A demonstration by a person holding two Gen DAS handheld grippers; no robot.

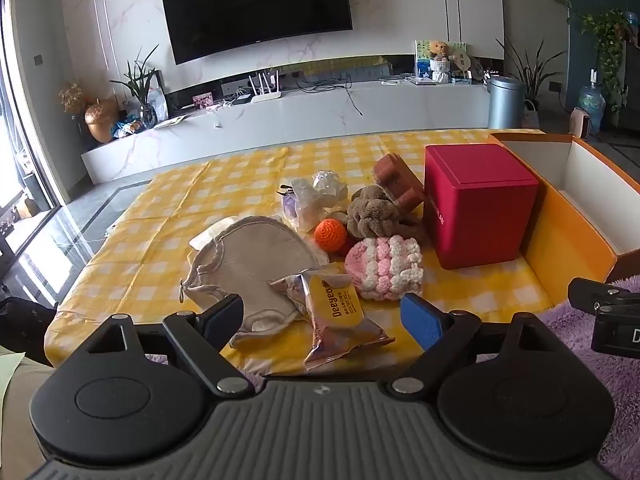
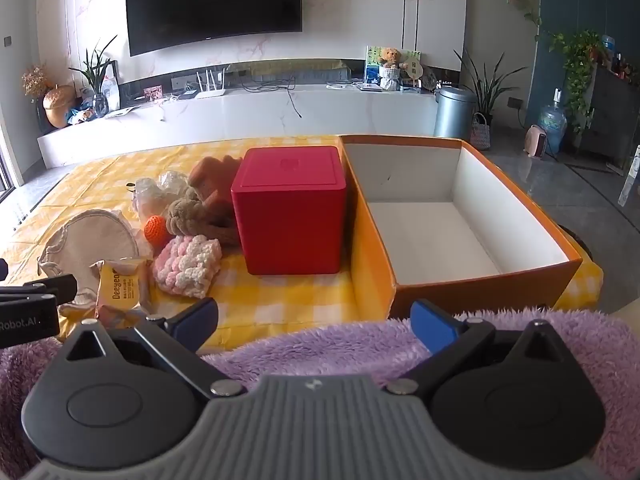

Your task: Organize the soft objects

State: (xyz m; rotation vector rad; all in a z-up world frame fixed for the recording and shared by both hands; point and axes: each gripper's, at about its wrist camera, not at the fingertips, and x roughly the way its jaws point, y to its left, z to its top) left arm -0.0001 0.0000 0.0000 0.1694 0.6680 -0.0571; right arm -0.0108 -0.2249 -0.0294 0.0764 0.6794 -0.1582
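Two hand-held grippers hover side by side over the near edge of a table, both tilted downward, both with jaws spread wide and nothing between them. Beneath them lies a shaggy lilac fleece (image 2: 320, 344), long-piled and fluffy.

The left gripper (image 1: 322, 320) has one dark finger and one with a ribbed blue pad (image 1: 420, 320). Just beyond its fingertips, touching neither, lies a crinkled foil snack packet (image 1: 340, 316) with a yellow label. Behind the packet is a flat, oval cloth pouch (image 1: 256, 264) of beige fabric with a drawstring edge, and to its right a chunky pink-and-white knitted square (image 1: 384, 268), bumpy like popcorn stitch.

Further back the soft things are bunched together — a small orange crocheted ball (image 1: 330, 234), a knotted brown plush bundle (image 1: 372, 212), a ridged rust-brown sponge block (image 1: 398, 180), and crumpled clear plastic wrapping (image 1: 316, 196). All sit on a yellow-and-white checked tablecloth (image 1: 168, 220).

The right gripper (image 2: 314, 324) hangs over the fleece, aimed between the pile and the boxes. Ahead of it stands a glossy red cube box (image 2: 290, 208), lid on, hard-edged and smooth. Just right of that, nearly touching, is a large open cardboard box (image 2: 372, 248) — orange outside, plain white inside, with nothing in it.

Beyond the table, a long white marble-look console (image 2: 240, 112) and a dark wall-mounted television (image 2: 212, 0).
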